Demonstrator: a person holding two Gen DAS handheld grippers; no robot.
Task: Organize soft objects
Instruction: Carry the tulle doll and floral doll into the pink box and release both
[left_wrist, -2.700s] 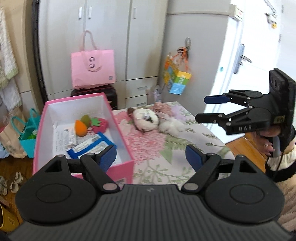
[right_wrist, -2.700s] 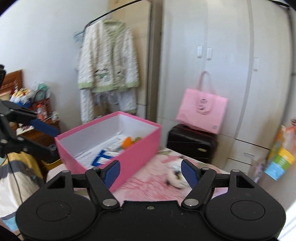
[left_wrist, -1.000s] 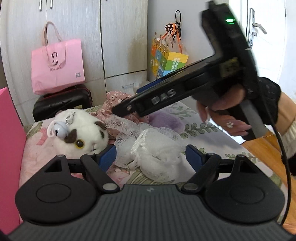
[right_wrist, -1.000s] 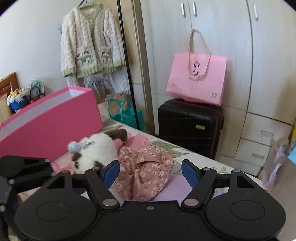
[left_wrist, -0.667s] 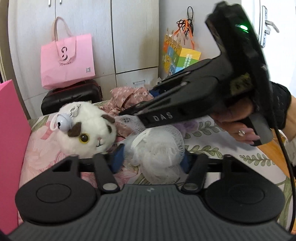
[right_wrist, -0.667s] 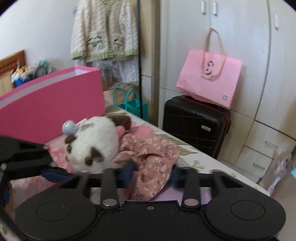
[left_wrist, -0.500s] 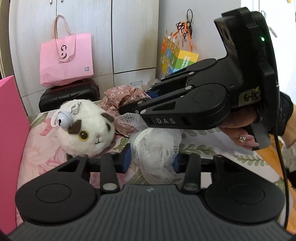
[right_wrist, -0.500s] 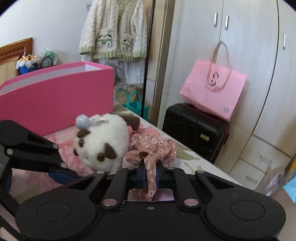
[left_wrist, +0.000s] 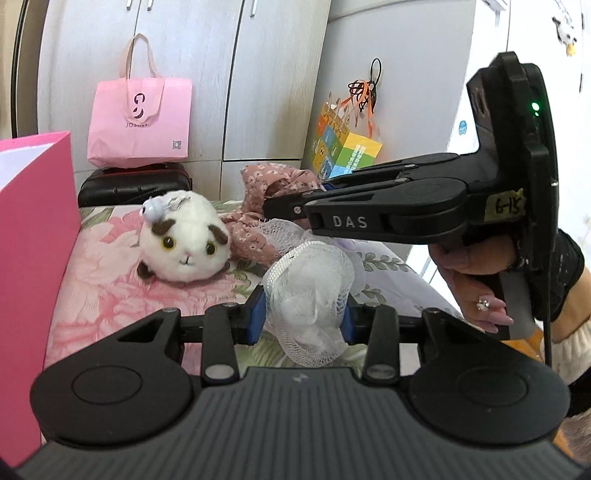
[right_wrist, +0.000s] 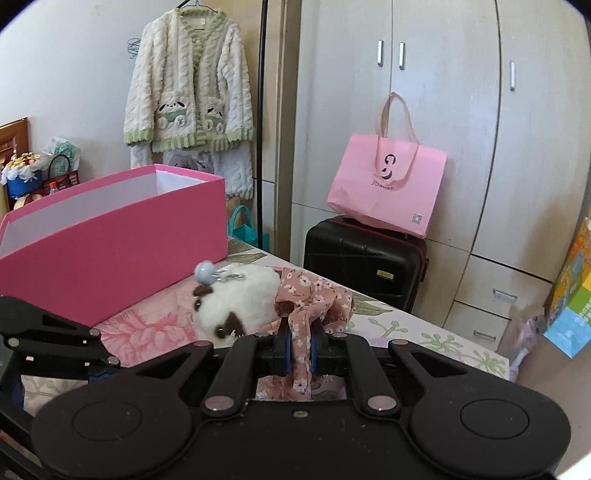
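My left gripper (left_wrist: 303, 317) is shut on a white mesh bath pouf (left_wrist: 310, 291), held just above the floral tablecloth (left_wrist: 107, 280). My right gripper (right_wrist: 299, 347) is shut on a pink floral cloth (right_wrist: 314, 299), lifted slightly; it also shows in the left wrist view (left_wrist: 258, 184), with the right gripper (left_wrist: 295, 201) above the pouf. A white plush toy with brown ears (left_wrist: 183, 236) lies on the table between both grippers and shows in the right wrist view (right_wrist: 240, 299). The pink box (right_wrist: 110, 243) stands open at the left.
A pink shopping bag (right_wrist: 388, 184) sits on a black suitcase (right_wrist: 365, 262) by the wardrobe. A cardigan (right_wrist: 188, 96) hangs on a rack behind the box. A colourful hanging box (left_wrist: 345, 151) is at the far right. The left gripper's arm (right_wrist: 48, 339) is at the lower left.
Both grippers came in over the table and closed: the left on the mesh pouf, the right on the floral cloth. Both objects have since risen slightly.
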